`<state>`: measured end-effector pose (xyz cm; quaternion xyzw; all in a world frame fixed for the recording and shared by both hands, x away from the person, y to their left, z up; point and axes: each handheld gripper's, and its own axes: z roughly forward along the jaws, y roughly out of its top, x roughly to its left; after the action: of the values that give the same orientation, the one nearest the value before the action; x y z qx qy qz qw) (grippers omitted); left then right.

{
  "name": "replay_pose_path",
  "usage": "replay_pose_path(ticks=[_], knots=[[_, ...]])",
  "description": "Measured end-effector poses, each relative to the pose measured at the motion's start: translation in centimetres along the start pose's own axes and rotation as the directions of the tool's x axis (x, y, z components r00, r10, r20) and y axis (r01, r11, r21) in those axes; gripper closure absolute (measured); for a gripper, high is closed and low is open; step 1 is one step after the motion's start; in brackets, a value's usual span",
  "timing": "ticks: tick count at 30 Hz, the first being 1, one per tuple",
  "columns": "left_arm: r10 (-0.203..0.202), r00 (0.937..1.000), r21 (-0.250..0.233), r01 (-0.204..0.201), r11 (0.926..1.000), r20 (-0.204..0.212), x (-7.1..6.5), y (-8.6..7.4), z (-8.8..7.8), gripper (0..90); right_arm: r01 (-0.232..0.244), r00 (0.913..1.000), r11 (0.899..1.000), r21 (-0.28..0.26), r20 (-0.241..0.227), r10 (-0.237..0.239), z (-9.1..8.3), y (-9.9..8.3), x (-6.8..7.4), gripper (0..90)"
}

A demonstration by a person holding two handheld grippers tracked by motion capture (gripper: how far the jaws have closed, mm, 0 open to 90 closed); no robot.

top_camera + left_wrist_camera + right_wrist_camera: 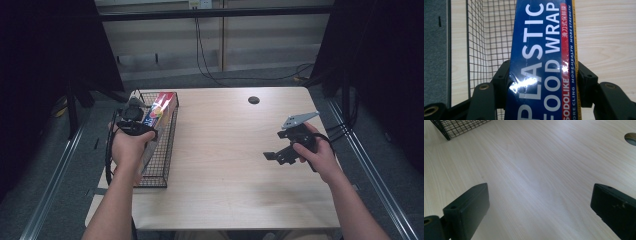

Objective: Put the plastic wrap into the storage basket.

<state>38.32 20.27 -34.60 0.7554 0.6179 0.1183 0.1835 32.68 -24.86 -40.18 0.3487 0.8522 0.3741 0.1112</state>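
Note:
A long blue box of plastic food wrap (541, 57) with white lettering and a red stripe is clamped between the two black jaws of my left gripper (544, 82). In the high view the left gripper (137, 127) holds that box (161, 106) over the black wire basket (162, 165) at the table's left edge, the box's far end resting near the basket's far rim. My right gripper (282, 150) hovers over the right half of the table, its jaws wide apart (539, 207) with bare wood between them.
The light wooden table (225, 170) carries a round dark cable hole (253, 100) near its far edge. A corner of the wire basket (456, 127) shows in the right gripper view. Cables hang down the wall behind. Dark floor lies on both sides.

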Motion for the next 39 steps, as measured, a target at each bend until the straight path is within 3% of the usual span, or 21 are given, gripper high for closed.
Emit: replay_pose_path(ticks=[20, 24, 35, 39], knots=[[-0.079, 0.9963, 0.009, 0.079, 0.9968, -0.034, 1.7, -0.7, 0.7, 43.3, 0.003, 1.0, 1.0, 0.0, -0.004, -0.003, 0.0, 0.0, -0.1, 1.9], [-0.108, 0.9936, 0.006, 0.108, 0.9941, -0.032, 1.9, -0.9, 1.0, 43.3, -0.002, 1.0, 1.0, 0.0, -0.008, 0.002, 0.0, 0.0, -0.1, 1.9], [-0.136, 0.9894, 0.023, 0.138, 0.9902, -0.049, 2.5, -1.4, 2.4, 43.2, -0.003, 1.0, 1.0, -0.002, -0.009, 0.003, 0.0, -0.1, -0.2, 1.9], [-0.168, 0.984, 0.033, 0.17, 0.9848, -0.058, 2.9, -1.6, 2.9, 43.1, -0.002, 1.0, 1.0, -0.005, -0.009, 0.002, 0.0, -0.1, -0.2, 1.9]])
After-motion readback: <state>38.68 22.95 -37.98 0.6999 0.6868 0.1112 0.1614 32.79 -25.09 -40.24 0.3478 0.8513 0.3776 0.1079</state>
